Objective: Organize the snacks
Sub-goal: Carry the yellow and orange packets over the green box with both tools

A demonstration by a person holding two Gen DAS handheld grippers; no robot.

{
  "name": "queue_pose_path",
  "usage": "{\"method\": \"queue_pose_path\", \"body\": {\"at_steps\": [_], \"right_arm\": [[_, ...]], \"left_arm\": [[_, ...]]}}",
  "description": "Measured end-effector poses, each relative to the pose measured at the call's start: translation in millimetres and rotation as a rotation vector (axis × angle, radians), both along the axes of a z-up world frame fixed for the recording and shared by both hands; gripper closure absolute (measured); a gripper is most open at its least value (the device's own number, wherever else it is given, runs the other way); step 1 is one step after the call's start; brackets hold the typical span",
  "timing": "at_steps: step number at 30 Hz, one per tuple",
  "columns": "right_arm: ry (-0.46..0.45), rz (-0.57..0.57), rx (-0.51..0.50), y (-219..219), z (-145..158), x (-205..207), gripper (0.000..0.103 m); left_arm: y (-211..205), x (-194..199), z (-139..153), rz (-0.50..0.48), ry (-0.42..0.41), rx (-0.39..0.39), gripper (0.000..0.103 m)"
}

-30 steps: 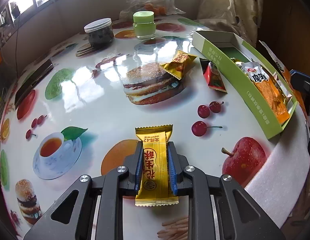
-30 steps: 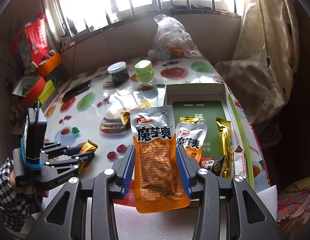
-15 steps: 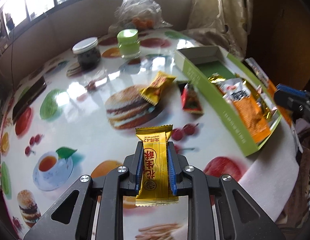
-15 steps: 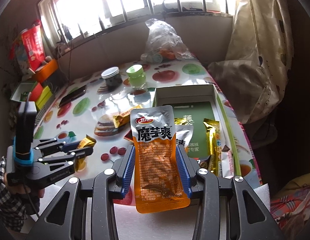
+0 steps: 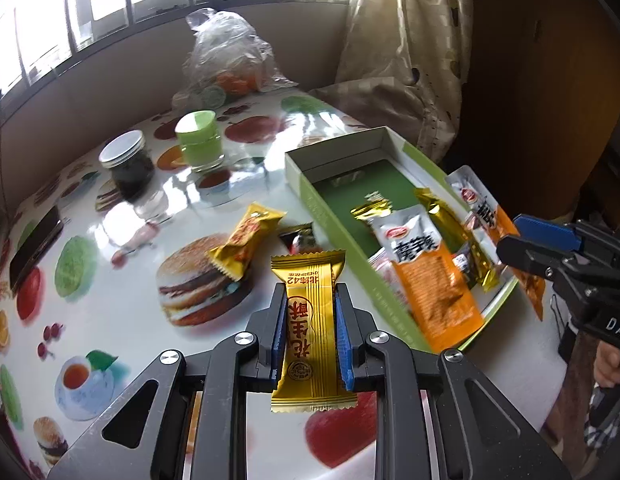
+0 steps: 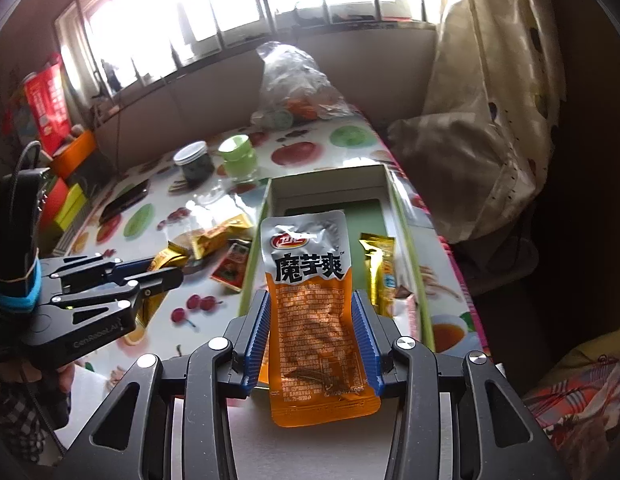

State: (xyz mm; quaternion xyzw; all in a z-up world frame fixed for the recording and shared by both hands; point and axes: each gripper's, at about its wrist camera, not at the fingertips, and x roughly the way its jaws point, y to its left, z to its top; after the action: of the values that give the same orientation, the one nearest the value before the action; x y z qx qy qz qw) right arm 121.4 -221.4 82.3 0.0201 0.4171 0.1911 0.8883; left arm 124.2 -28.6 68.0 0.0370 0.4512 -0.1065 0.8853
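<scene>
The left hand-held gripper [image 5: 307,324] clamped a gold candy bar [image 5: 310,320]; the right hand-held gripper [image 6: 312,340] pinched an orange pouch [image 6: 314,312] above the box [image 6: 406,240].

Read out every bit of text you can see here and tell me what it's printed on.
"魔芋爽": orange pouch in the right claw, under a red logo too blurred to read.
"魔芋爽": second orange pouch in the green box.
"花生酥": gold bar in the left claw.
"DAS", cut off: right claw body.
Fine print: unreadable.

A home: fruit-print tablecloth [image 5: 109,320], curtain [image 5: 410,40], barred window [image 6: 229,12].
</scene>
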Motion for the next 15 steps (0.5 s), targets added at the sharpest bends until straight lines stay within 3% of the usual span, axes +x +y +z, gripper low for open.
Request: {"method": "queue_pose_path", "body": {"at_steps": [15], "right_arm": [[0.05, -0.064, -0.013, -18, -20, 22, 0.063]], "left_arm": [[-36, 26, -5, -0.045, 0.021, -0.053, 0.08]]}}
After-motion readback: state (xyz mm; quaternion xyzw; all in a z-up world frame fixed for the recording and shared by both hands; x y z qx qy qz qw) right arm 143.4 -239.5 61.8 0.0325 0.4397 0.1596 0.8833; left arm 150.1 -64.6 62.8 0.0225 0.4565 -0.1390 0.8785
